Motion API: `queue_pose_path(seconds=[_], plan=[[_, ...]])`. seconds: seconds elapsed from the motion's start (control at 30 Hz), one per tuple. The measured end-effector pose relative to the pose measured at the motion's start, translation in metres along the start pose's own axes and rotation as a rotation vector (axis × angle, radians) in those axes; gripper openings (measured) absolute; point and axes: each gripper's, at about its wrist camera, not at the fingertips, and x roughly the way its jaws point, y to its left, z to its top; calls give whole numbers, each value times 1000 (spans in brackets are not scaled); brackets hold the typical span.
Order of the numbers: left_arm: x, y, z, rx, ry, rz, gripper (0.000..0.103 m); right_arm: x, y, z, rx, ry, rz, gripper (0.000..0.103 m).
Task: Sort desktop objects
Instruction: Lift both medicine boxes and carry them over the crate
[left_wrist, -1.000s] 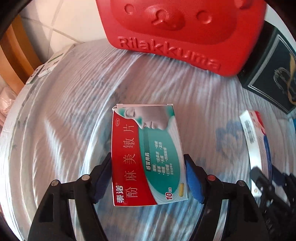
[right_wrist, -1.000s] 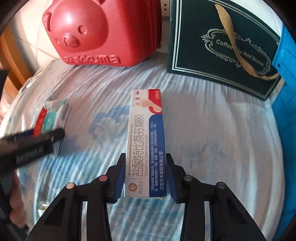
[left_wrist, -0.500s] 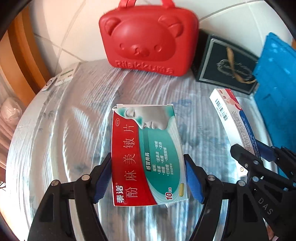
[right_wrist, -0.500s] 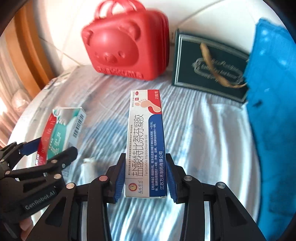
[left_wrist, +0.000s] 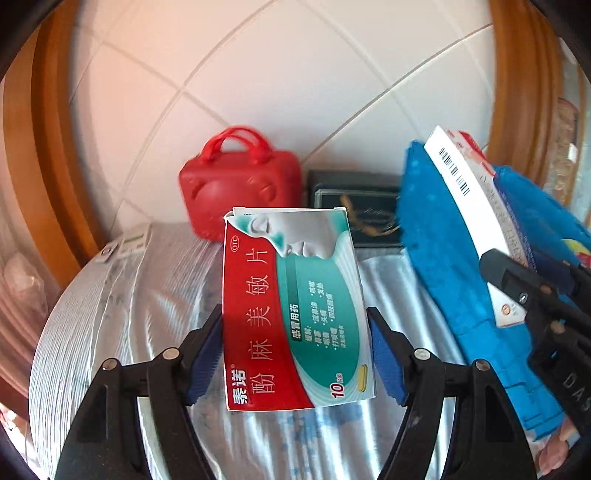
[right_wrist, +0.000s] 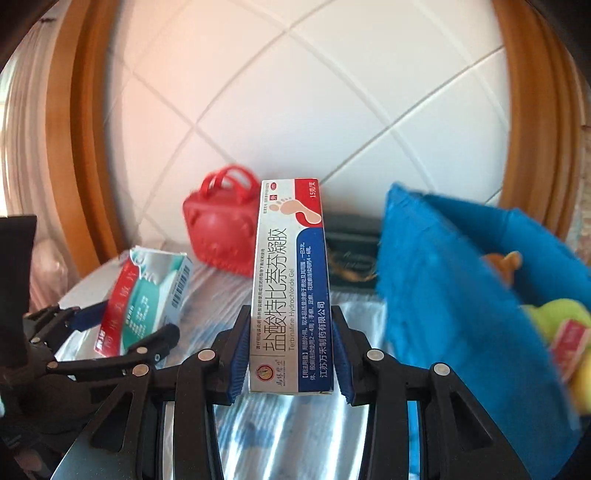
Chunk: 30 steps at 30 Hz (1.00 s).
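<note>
Left wrist view: the left tool (left_wrist: 295, 354) is clamped on a red-and-green medicine box (left_wrist: 293, 306), its blue pads pressing both long edges near the lower half. The box stands lengthwise between the fingers, raised clear of the tabletop (left_wrist: 110, 314), which lies below and beyond the tool under a striped, shiny cover. Straight ahead of the tool, past the box's far end, a red bear-shaped case (left_wrist: 240, 192) stands against the tiled wall, with a dark green gift box (left_wrist: 354, 206) just beside it on the right. To the tool's right rises a blue bin (left_wrist: 443, 266). In front of that bin, the right tool (left_wrist: 532, 288) grips a long white carton (left_wrist: 469, 206) with its barcode side showing.

Right wrist view: the right tool (right_wrist: 291, 362) is closed narrowly on the white, red and blue ointment carton (right_wrist: 291, 291), the pads pressing its two long sides near the bottom, so the carton points away along the fingers, off the tabletop (right_wrist: 288, 424). To its left, the left tool (right_wrist: 122, 332) carries the medicine box (right_wrist: 144, 295), tilted. The red case (right_wrist: 221, 236) is ahead, slightly left; the blue bin (right_wrist: 443, 295) is close on the right, with blurred yellow-green toys (right_wrist: 565, 325) inside it.
</note>
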Motion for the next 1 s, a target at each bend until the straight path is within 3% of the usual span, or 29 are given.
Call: queue_pose_path(seconds=[0.27, 0.53, 0.77, 1.0], plan=[[-58, -104, 26, 83, -116, -125, 72, -99, -95, 8, 47, -159, -162, 39], [-82, -235, 62, 146, -167, -245, 72, -130, -216, 10, 27, -154, -300, 39], [-59, -326, 85, 183, -105, -219, 72, -120, -304, 11, 13, -85, -313, 39], [-36, -369, 84, 225, -59, -135, 72, -106, -336, 0, 10, -44, -266, 39]])
